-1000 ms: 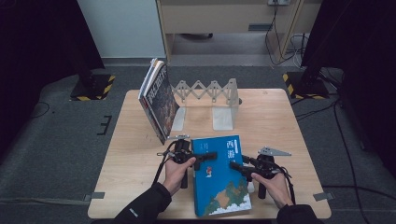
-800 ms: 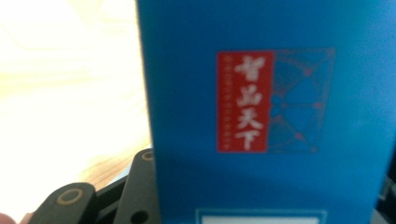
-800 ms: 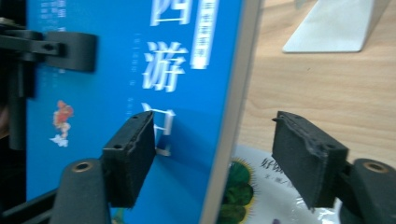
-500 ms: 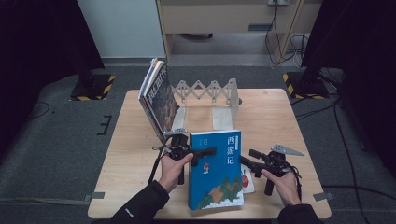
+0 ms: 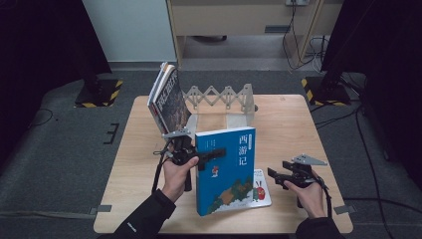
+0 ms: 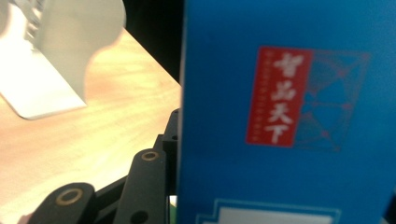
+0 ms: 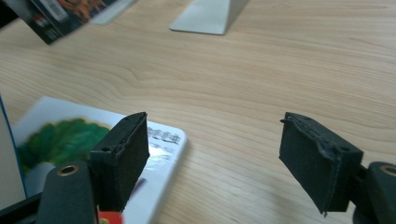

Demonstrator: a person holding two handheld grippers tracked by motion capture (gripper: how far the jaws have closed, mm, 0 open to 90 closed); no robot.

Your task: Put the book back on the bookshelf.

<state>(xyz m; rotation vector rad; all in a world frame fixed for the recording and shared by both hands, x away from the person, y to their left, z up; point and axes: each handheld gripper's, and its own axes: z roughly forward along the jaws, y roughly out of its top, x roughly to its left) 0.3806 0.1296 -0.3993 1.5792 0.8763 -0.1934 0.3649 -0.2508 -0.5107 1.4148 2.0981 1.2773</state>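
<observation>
Blue book (image 5: pixel 226 169) (upright) in left tongs (image 5: pixel 215 154).

Beside the blue book (image 5: pixel 225 169), we wear black sleeves (image 5: pixel 144 221); our black grippers carry brass-ringed screws, grey three-cornered plates, black cables.

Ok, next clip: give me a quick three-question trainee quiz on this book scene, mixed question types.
1. True or false: the left gripper is shut on the upright blue book.
2. Multiple choice: what lies flat on the table under the blue book's lower edge? A) a white picture book B) a mug C) a pair of scissors
3. Fill in: the right gripper stands ____ with nothing between its pads.

Key:
1. True.
2. A, the white picture book.
3. Open; its jaws have just been opening.
</observation>
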